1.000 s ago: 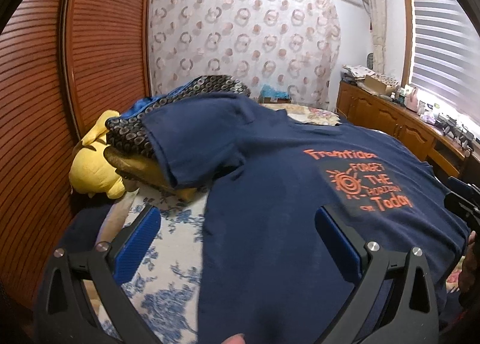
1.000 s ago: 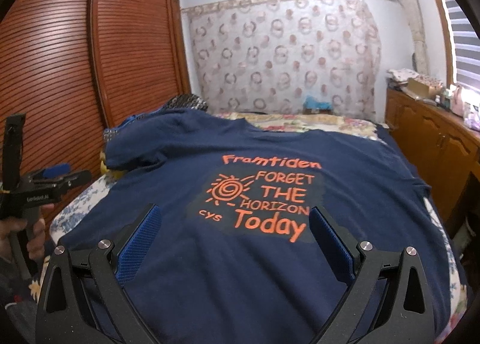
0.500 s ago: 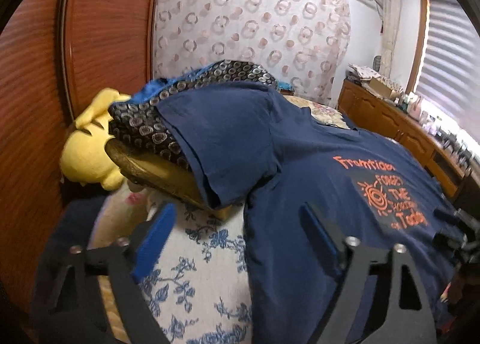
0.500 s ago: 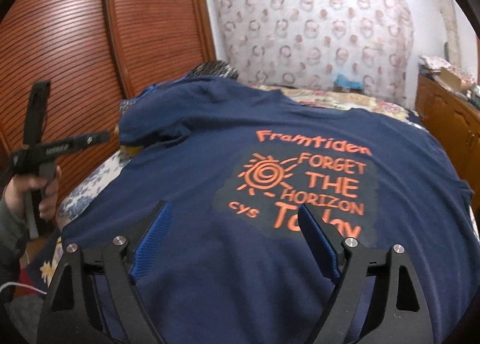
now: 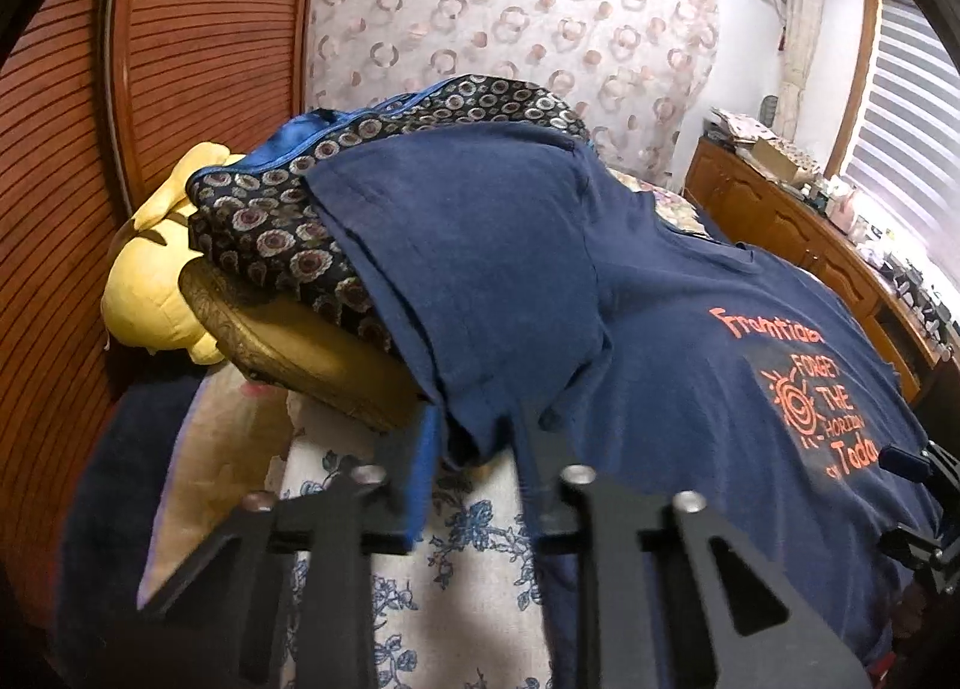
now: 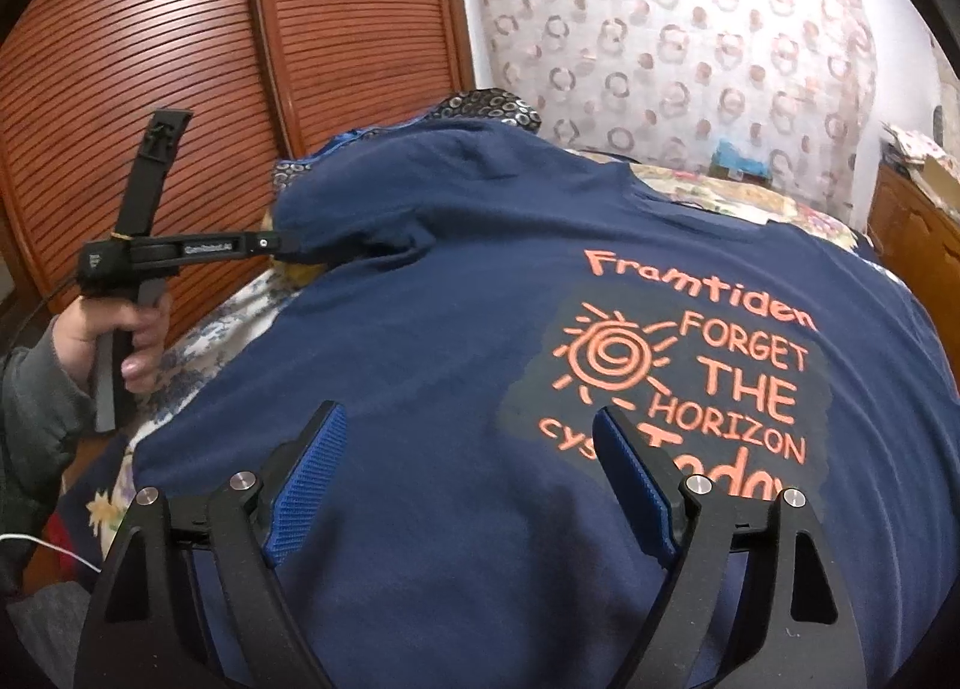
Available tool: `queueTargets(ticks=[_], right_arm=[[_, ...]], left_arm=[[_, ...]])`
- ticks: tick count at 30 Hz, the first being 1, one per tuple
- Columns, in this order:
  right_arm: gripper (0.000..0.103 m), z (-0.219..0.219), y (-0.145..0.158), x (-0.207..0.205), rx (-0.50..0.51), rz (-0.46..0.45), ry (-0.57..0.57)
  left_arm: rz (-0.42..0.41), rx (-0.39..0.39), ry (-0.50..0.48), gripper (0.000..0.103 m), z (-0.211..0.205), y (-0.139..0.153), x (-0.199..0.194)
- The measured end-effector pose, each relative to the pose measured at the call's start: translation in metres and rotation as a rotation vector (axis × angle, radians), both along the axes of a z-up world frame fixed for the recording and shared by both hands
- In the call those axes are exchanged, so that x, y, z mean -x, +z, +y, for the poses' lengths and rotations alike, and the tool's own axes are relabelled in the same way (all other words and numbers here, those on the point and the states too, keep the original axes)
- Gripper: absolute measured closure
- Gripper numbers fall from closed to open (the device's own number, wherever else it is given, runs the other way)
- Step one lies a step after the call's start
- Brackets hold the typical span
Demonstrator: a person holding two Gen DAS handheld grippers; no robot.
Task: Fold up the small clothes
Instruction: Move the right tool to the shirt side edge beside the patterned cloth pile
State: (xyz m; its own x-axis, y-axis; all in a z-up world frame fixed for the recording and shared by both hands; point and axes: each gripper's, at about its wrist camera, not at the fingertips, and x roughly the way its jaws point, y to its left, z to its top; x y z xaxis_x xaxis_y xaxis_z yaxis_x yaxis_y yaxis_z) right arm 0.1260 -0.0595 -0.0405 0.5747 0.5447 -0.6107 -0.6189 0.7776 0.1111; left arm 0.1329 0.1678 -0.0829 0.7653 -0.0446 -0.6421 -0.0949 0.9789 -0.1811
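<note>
Floral bedsheet (image 5: 468, 515): left hand-held gripper (image 5: 474, 449) pinching navy T-shirt (image 5: 660, 389) sleeve.

The navy T-shirt (image 5: 660, 359) covers most of the bed (image 5: 456, 533), and its lower hem runs off the bottom edge in both views. The right tool (image 6: 468, 467) hides part of the print's last word. The sleeve tip vanishes between the left tool's (image 5: 474, 449) blurred fingers. Clutter on the sideboard (image 5: 798, 221) is too small to identify.

The navy T-shirt (image 6: 420, 389) reads "Framtiden FORGET THE HORIZON cys Today" in orange print.
</note>
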Motion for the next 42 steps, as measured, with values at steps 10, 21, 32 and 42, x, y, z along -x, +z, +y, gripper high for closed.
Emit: queueTargets(ticks=[10,21,32,42], right_arm=[[0.017,-0.003,-0.005,0.002,-0.009,0.014,-0.007],[0.017,-0.039,0.003,-0.002,-0.051,0.015,-0.084],[0.017,-0.052,0.009,-0.015,-0.046,0.017,-0.113],[0.017,-0.012,0.032,-0.040,-0.011,-0.022,-0.021]], left_arm=[[-0.064,-0.067,-0.083,0.103,-0.026,0.035,-0.010],[-0.006,-0.099,-0.334,0.095,-0.116,0.045,-0.025],[0.026,-0.150,-0.298,0.040,-0.089,0.027,0.019],[0.121,-0.125,-0.191,0.040,-0.031,-0.012,0.023]])
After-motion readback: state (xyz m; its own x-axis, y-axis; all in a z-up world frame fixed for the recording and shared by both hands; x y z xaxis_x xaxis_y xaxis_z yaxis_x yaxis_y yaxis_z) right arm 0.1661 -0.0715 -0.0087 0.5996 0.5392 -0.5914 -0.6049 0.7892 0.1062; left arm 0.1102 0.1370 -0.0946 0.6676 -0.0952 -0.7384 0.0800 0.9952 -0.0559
